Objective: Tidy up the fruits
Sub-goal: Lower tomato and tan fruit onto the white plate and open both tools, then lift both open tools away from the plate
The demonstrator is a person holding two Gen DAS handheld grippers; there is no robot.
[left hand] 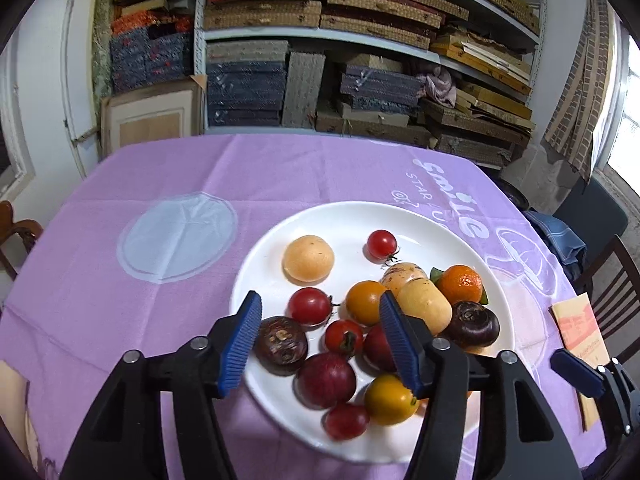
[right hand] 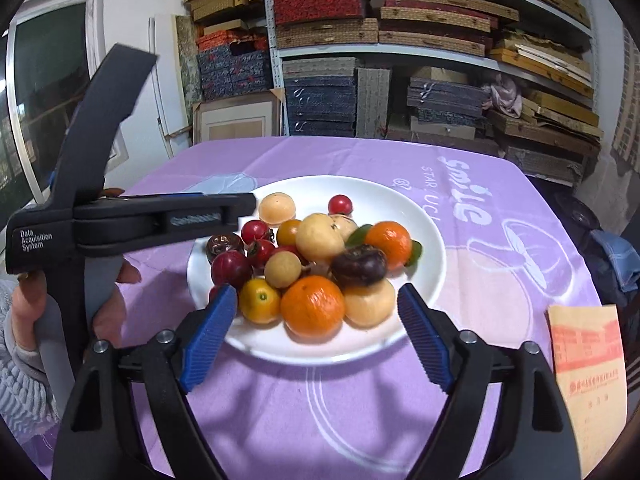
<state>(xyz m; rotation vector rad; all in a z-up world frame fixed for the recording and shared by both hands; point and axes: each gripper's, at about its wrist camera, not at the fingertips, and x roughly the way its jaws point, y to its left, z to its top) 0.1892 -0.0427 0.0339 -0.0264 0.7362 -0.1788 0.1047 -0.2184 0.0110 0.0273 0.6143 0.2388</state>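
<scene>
Fingers point(right hand: 214, 332) apart (both grippers, nothing held) above white plate point(right hand: 430, 276) piled with fruit point(right hand: 312, 306).

On the worktop point(right hand: 360, 420), the white plate point(right hand: 432, 248) is crowded: fruit packs its middle and 6 o'clock half, leaving bare rim only toward 12 and 3 o'clock. Purple cloth lies open at 9 o'clock of the plate in the left wrist view. A paper booklet point(right hand: 588, 372) lies at 4 o'clock. Stacked shelves point(left hand: 360, 40) close off 12 o'clock beyond the worktop.
</scene>
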